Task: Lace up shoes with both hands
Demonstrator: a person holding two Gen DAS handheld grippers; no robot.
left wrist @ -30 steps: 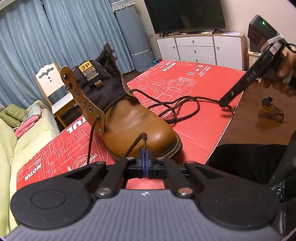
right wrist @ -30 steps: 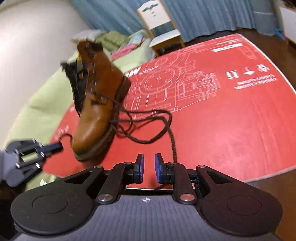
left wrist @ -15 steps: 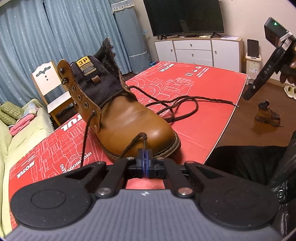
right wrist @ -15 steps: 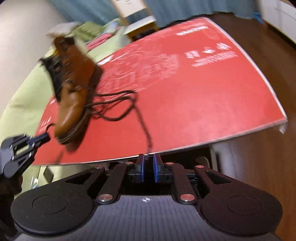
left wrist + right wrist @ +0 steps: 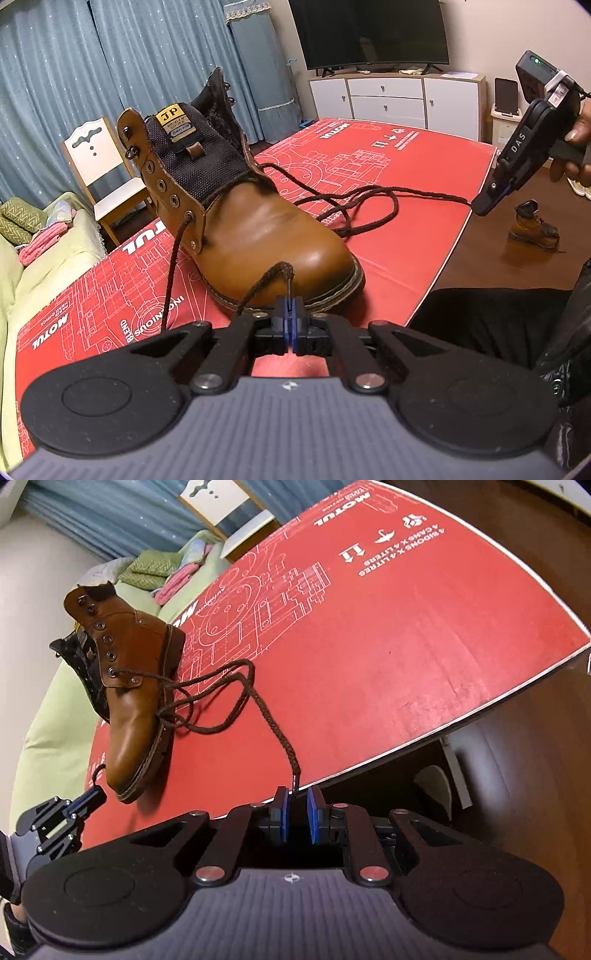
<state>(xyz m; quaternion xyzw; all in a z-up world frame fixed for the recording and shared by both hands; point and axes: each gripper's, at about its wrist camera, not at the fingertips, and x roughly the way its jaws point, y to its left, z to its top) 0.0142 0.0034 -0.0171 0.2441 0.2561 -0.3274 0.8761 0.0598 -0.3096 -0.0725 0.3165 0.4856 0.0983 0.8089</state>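
While the left gripper (image 5: 290, 320) jaws stay clamped on one lace end (image 5: 287, 284), the right gripper (image 5: 295, 812) jaws sit apart around the other lace tip (image 5: 294, 780); I'd pinch that stiff tip squarely, boot (image 5: 136, 701) beyond.

Warm indoor light fills both views, moderately bright and fairly even. A soft glare patch sits on the toe of the brown boot (image 5: 266, 236), and the boot throws a short dark shadow onto the red cardboard sheet (image 5: 406, 236). Both pictures are sharp, without motion blur. Fisheye distortion bends the sheet's edges and the curtains (image 5: 110, 74), and the corners darken to black.
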